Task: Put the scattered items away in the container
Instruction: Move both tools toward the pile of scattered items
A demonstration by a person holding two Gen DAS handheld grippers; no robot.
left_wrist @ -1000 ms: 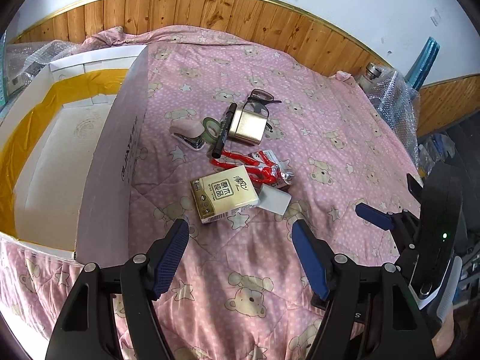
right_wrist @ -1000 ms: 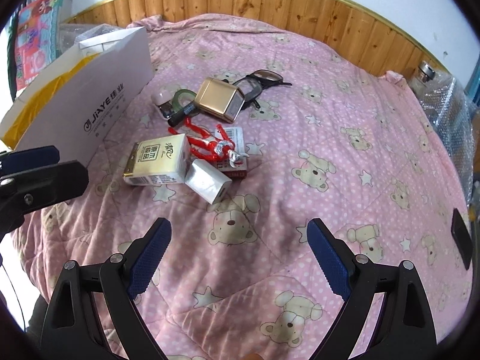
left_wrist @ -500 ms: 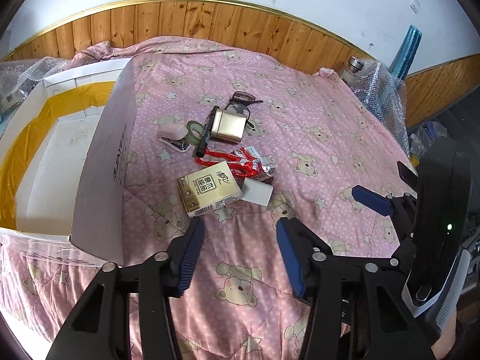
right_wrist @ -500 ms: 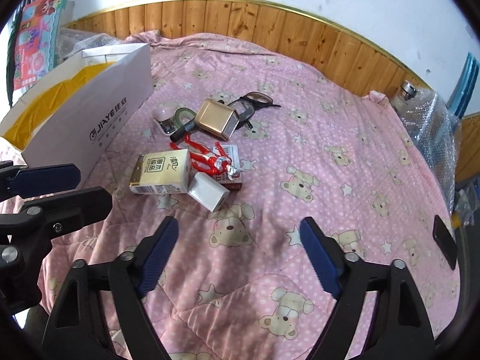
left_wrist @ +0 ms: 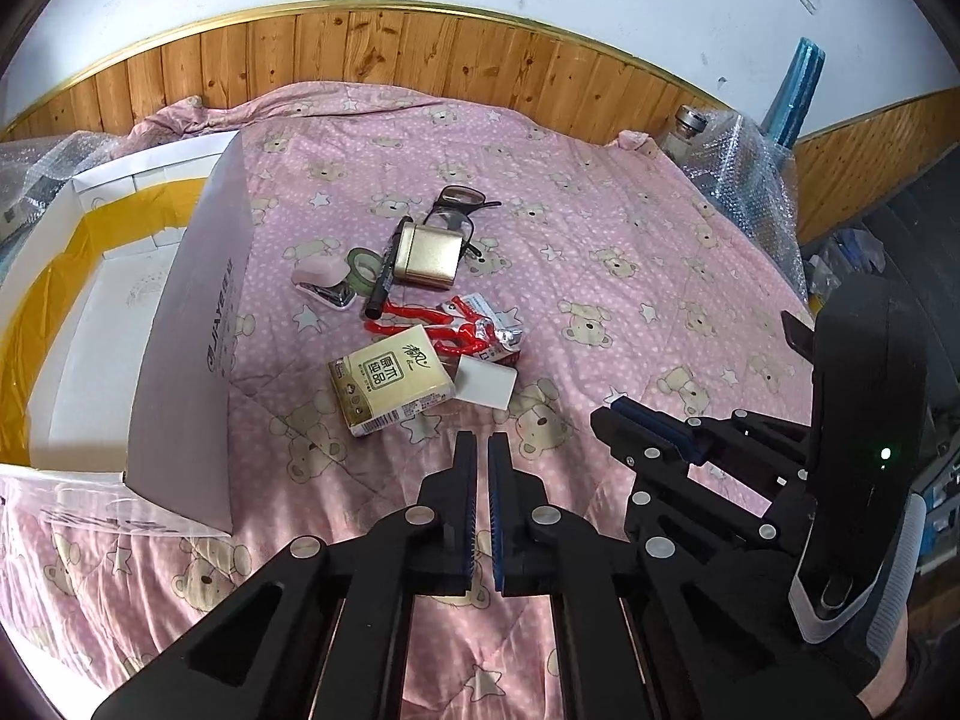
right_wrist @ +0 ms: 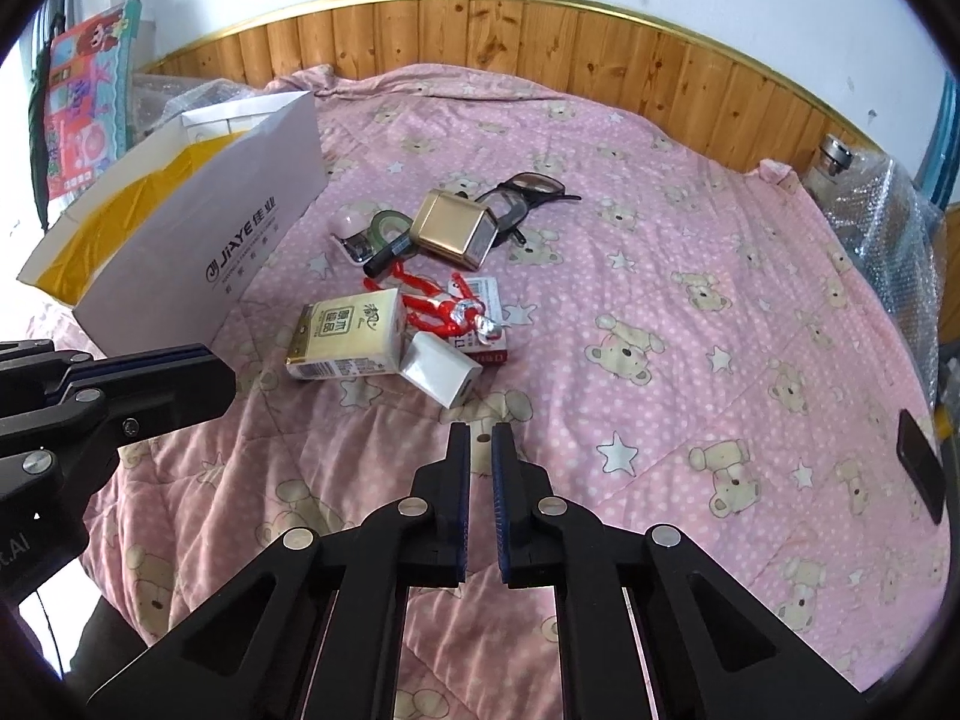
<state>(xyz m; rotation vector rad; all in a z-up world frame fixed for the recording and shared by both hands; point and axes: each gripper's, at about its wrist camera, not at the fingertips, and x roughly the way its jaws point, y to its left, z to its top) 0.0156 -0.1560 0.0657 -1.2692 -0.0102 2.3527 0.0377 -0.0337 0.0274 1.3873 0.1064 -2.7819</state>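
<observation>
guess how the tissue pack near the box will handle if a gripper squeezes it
The tissue pack looks soft and plastic-wrapped, so it would probably dent rather than resist. Probably light for its bulk. Its glossy wrap may slip, and it touches the white charger, which might shift.

A white box (left_wrist: 180, 324) with a yellow lining stands open. Just right of it lies a loose cluster: tissue pack (left_wrist: 390, 387), white charger (left_wrist: 486, 383), red toy figure (left_wrist: 444, 324), gold case (left_wrist: 427, 255), black marker (left_wrist: 384, 276), glasses (left_wrist: 459, 204), green tape roll (left_wrist: 362, 267), pink stapler (left_wrist: 324, 282).
</observation>
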